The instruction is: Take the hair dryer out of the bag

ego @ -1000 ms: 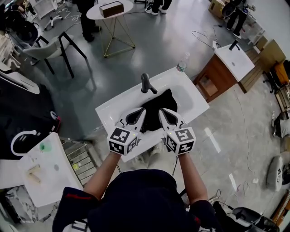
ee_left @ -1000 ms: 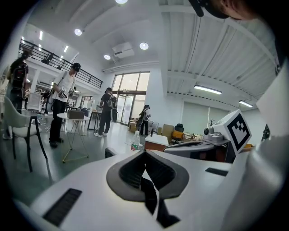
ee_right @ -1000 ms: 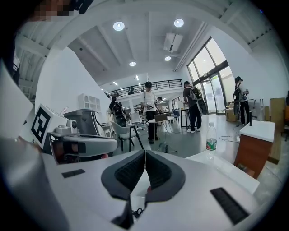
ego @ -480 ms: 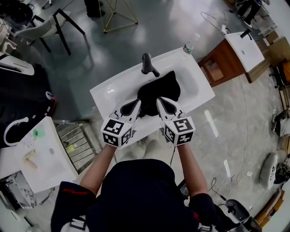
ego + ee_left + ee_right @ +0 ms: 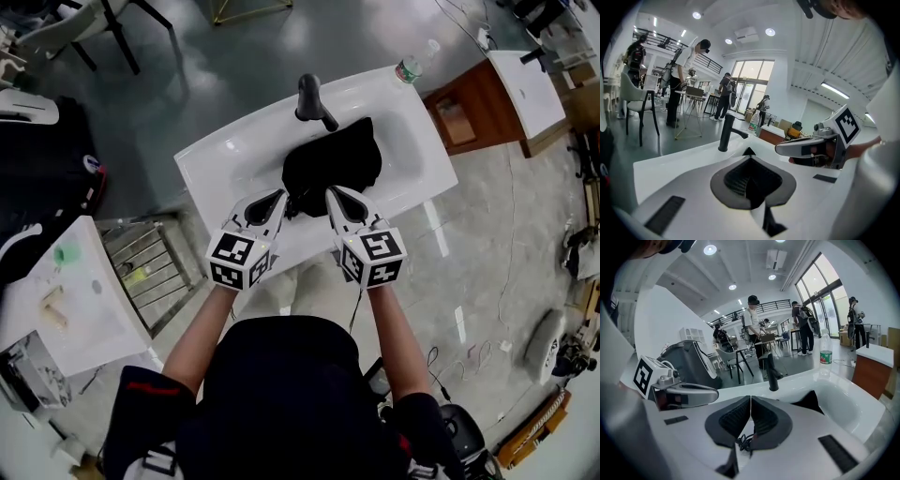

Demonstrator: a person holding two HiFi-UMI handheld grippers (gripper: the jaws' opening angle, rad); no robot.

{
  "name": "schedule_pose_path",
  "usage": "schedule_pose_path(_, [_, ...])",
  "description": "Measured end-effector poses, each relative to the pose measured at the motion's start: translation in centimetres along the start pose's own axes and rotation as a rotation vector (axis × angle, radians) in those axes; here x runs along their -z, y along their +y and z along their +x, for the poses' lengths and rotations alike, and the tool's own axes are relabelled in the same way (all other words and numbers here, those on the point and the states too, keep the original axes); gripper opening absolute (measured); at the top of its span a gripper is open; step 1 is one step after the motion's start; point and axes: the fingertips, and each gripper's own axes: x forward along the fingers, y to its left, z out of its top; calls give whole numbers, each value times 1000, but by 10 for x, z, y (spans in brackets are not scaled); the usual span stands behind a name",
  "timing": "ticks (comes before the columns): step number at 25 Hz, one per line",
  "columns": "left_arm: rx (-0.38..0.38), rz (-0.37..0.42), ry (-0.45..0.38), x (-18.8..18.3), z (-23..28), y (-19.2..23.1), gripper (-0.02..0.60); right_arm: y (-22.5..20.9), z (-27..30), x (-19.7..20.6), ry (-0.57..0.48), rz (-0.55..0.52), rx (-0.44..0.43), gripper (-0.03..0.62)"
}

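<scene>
While both grippers are held side by side over the near rim of the sink (image 5: pixel 220 173), the step in hand is judged to be the approach to the bag. Extraction has not begun.

**Gripper state**
- The left gripper (image 5: pixel 279 198) has its jaws fully together, with nothing between the pads.
- The right gripper (image 5: pixel 333 195) is closed in the same way and is empty.
- Both point away from the person and slope downward toward the basin.

**Position of the work**
- The bag (image 5: pixel 335 157) is black, soft and crumpled. It lies in the basin just beyond the two sets of fingertips.
- The head view does not settle whether the tips touch the fabric.
- The hair dryer is not visible in any view and is presumed to be inside the bag.
- The bag mouth cannot be located from these views.

**Recommended procedure**
1. Open both sets of jaws before they meet the fabric. Closed tips would only push the bag deeper into the basin.
2. Find the opening, then pinch one edge of it with one gripper to anchor the bag.
3. Reach in with the other gripper and grip the dryer on a rigid part, preferably the handle.
4. Avoid the cord, which is likely to slip or snag.
5. Draw the dryer toward the near side, where there is free room.

**Obstructions on the far side**
- The black faucet (image 5: pixel 308 95) stands directly behind the bag and limits any lift in that direction.
- A water bottle (image 5: pixel 408 67) stands on the far right corner of the sink, well apart from the bag.
</scene>
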Motion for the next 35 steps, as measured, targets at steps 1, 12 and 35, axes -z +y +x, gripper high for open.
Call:
schedule_pose_path(1, [0, -4, 5, 4, 2, 1, 11, -2, 2, 3, 8, 3, 0, 34])
schedule_pose_path(12, [-1, -29, 68, 40, 29, 7, 11, -21, 29, 37, 109, 3, 3, 34])
schedule_pose_path(35, [-24, -81, 130, 79, 70, 15, 11, -52, 75, 99, 367, -153, 21, 37])
